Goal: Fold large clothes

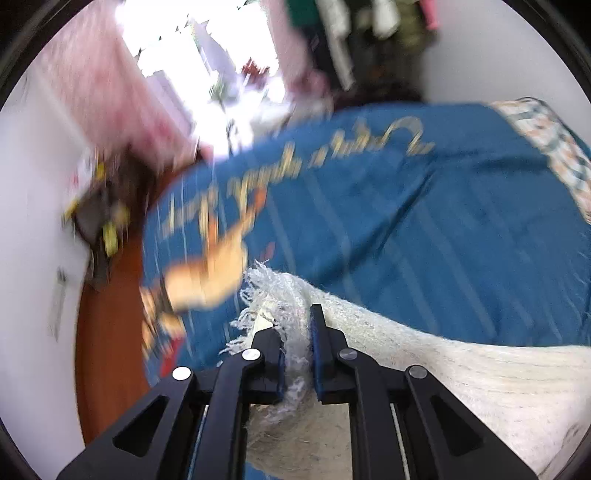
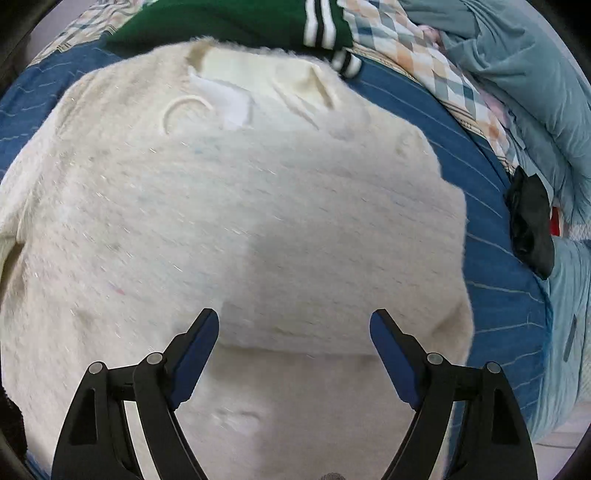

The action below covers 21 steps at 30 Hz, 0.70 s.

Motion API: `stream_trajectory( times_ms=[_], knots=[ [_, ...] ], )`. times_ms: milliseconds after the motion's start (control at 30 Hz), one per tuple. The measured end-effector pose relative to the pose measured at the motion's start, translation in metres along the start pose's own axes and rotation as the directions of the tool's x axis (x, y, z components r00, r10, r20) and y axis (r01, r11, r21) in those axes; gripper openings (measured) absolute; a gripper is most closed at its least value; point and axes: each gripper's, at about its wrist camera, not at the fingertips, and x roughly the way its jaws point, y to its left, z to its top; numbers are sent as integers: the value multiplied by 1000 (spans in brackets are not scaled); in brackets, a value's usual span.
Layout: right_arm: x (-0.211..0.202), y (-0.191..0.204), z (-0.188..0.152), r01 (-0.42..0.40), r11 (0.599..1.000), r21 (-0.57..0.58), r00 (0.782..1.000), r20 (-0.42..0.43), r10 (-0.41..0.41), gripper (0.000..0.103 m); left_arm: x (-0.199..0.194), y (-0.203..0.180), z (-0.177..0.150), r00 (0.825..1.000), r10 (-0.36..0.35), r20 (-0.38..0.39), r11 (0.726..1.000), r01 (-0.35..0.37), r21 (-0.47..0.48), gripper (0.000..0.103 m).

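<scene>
The left tongs are clamping a frayed, fringed edge of the cream garment, with loose threads bunching between the two blue pads. Ahead of these tongs a blue blanket with gold lettering and a cartoon print is spreading over the bed, and the cream cloth is trailing off to their right. The left view is smeared, which suggests the tongs are moving with the edge in their grip.

The right tongs are hanging with their fingers wide apart, gripping nothing, just above the broad body of the cream garment. The garment is lying flat on the blue blanket, filling the space ahead of and beneath these tongs, with its neckline and label at the far end. Beyond that, a dark green garment with white stripes is lying on the bed, and a pale blue duvet and a small black item are sitting to the right.

By the look of it, a fold is being drawn across: one edge is being carried by the left tongs while the right ones are waiting. Next, the right tongs likely need to drop onto the near hem, close on it, and carry it over in step with the left so the cloth is landing square.
</scene>
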Motion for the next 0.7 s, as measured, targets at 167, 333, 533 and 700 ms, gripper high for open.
stream_trajectory(
  times_ms=[167, 333, 533, 700],
  knots=[
    [-8, -25, -3, -43, 998, 39, 999, -15, 44, 85, -77, -30, 16, 983, -85, 161, 987, 60, 151, 7],
    [-27, -47, -1, -86, 989, 124, 994, -51, 93, 86, -153, -93, -2, 934, -276, 225, 918, 188, 350, 7],
    [-19, -120, -18, -70, 967, 246, 992, -80, 93, 86, -234, -202, -85, 842, -537, 57, 705, 411, 578, 7],
    [-7, -189, -51, -22, 934, 357, 990, -123, 70, 86, -284, -297, -195, 760, -623, -184, 483, 560, 673, 7]
  ],
)
